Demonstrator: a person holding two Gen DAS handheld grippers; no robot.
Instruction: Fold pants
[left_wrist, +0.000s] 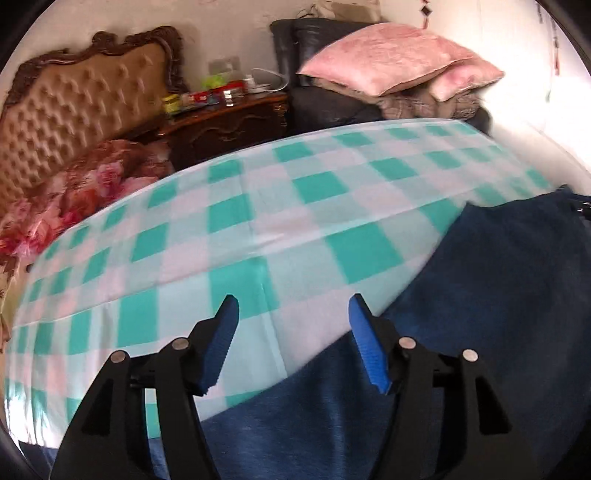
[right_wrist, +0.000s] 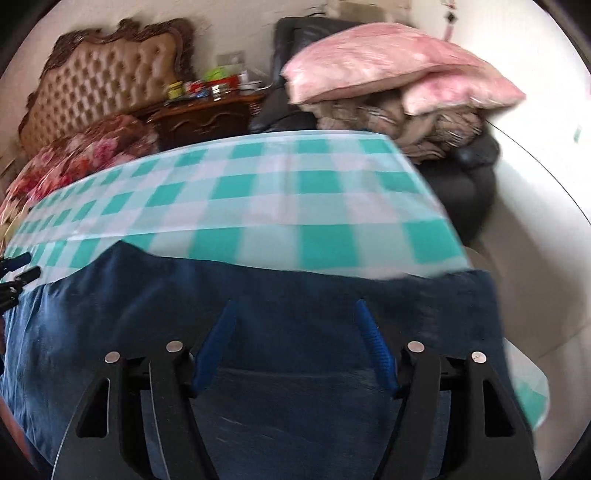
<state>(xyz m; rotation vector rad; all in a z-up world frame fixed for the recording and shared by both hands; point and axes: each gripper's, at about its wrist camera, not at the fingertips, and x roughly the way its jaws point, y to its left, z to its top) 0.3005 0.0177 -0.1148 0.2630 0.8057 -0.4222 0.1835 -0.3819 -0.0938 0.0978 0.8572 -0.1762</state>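
Observation:
Dark blue pants (left_wrist: 480, 295) lie on a table covered with a green and white checked cloth (left_wrist: 258, 221). In the left wrist view they fill the lower right. My left gripper (left_wrist: 293, 310) is open and empty, above the cloth at the pants' edge. In the right wrist view the pants (right_wrist: 277, 295) spread across the near half of the cloth (right_wrist: 295, 199). My right gripper (right_wrist: 295, 314) is open and empty, right above the pants. The left gripper's tips (right_wrist: 22, 269) show at the far left edge.
Behind the table stand a tufted headboard (left_wrist: 85, 107), a floral blanket (left_wrist: 92, 184), a wooden nightstand (left_wrist: 229, 122) with several small items, and a dark armchair (right_wrist: 461, 166) stacked with pink pillows (left_wrist: 395, 55). The table's right edge drops to a pale floor (right_wrist: 535, 258).

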